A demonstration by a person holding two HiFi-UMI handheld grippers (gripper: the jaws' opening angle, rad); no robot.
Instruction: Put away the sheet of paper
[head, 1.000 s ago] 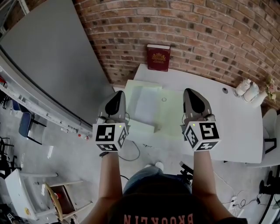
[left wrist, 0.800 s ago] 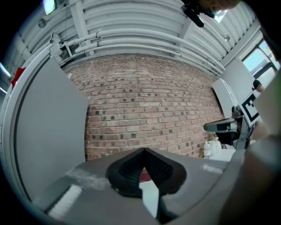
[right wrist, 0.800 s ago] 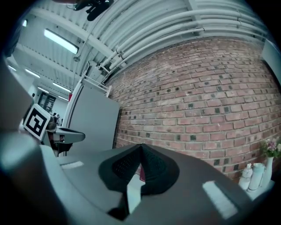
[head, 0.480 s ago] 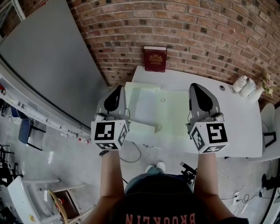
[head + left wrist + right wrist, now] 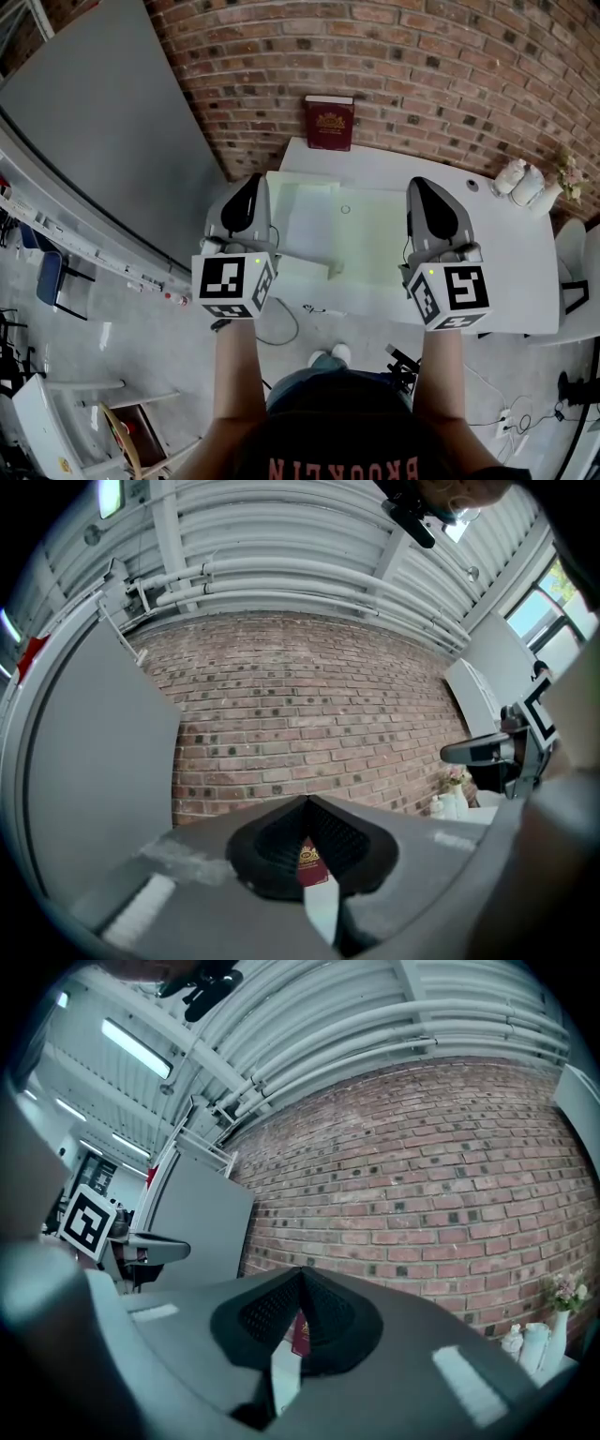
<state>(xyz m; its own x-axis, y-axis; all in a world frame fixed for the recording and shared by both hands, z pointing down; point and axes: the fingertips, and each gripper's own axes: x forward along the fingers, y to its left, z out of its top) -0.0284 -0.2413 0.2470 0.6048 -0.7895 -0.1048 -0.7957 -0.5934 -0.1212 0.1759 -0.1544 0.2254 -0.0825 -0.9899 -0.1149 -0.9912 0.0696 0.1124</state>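
A pale sheet of paper point(image 5: 314, 225) lies flat on the white table point(image 5: 506, 272), on top of larger pale green sheets point(image 5: 370, 253). Both grippers hover above the table's near edge, one on each side of the paper. My left gripper point(image 5: 253, 183) is shut with nothing held, and its tips meet in the left gripper view point(image 5: 307, 801). My right gripper point(image 5: 419, 185) is also shut and empty, with its tips together in the right gripper view point(image 5: 301, 1270). Neither touches the paper.
A dark red book point(image 5: 328, 123) stands against the brick wall at the table's back and shows through both jaw gaps point(image 5: 307, 855) point(image 5: 300, 1333). White bottles and a small flower vase point(image 5: 521, 181) sit at the back right. A grey panel point(image 5: 103, 122) leans at the left. A cable point(image 5: 281, 323) lies on the floor.
My right gripper has drifted slightly to the right. The left gripper has hardly moved, both have stayed shut, and the paper has not moved.
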